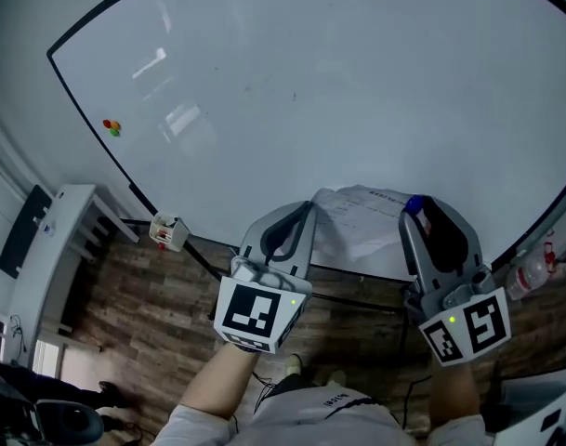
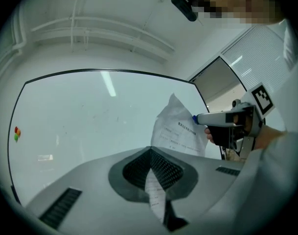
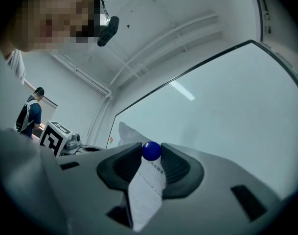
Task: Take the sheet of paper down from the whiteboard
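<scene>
The sheet of paper [image 1: 359,217] hangs crumpled in front of the lower edge of the whiteboard [image 1: 310,82], held between both grippers. My left gripper [image 1: 304,214] is shut on the sheet's left edge. In the left gripper view the paper [image 2: 179,130] runs up from between the closed jaws of the left gripper [image 2: 149,154]. My right gripper [image 1: 415,208] is shut on a blue round magnet [image 1: 414,203] at the sheet's right edge. The right gripper view shows the magnet [image 3: 151,150] pinched at the tips of the right gripper [image 3: 151,156], with a strip of paper [image 3: 146,190] between the jaws.
Small red, yellow and green magnets [image 1: 111,127] stick to the board's left side. A small box [image 1: 168,231] sits on the board's bottom rail. A plastic bottle [image 1: 532,273] lies at the right and a white shelf [image 1: 59,249] stands at the left. A person [image 3: 31,114] stands far behind.
</scene>
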`<state>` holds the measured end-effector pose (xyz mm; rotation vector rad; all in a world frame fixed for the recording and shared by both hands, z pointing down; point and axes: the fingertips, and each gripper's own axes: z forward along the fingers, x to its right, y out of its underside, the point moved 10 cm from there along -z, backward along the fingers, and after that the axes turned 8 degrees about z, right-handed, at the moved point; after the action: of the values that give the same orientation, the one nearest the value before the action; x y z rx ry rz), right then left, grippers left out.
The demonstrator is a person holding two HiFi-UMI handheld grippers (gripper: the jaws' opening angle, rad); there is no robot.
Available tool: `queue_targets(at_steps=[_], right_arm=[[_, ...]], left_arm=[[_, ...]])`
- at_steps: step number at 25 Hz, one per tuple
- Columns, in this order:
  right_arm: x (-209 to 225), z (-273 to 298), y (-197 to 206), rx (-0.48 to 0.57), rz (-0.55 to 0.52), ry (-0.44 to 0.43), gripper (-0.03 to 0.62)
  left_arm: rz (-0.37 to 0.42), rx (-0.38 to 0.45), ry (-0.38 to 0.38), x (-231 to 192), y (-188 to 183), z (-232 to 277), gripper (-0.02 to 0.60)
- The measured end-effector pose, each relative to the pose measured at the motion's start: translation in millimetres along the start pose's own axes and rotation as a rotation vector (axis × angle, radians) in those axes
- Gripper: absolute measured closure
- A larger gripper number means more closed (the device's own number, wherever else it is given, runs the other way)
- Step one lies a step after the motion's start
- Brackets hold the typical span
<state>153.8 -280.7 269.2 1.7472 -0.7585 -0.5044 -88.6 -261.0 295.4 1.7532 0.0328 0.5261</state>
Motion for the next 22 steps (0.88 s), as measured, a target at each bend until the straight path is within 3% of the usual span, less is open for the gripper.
queue_targets(at_steps=[5,12,22], right_arm=[[-7.4,-22.7,17.3,-0.024,0.048,-0.020,0.464],[-27.7,-16.1,34.4,-0.025,0.085,-0.050,0.464],[-90.9,-53.1,42.3,-0.044,0.114,0.002,0.464]], left_arm=[[0.007,-0.029,-0.022,22.0,7.4,-26.5,0.568],[0.008,-0.055,-0.056,12.6,20.0,-54.8,0.568],[-0.021,-0.120,-0.032,11.6,33.2,-125.3,0.568]])
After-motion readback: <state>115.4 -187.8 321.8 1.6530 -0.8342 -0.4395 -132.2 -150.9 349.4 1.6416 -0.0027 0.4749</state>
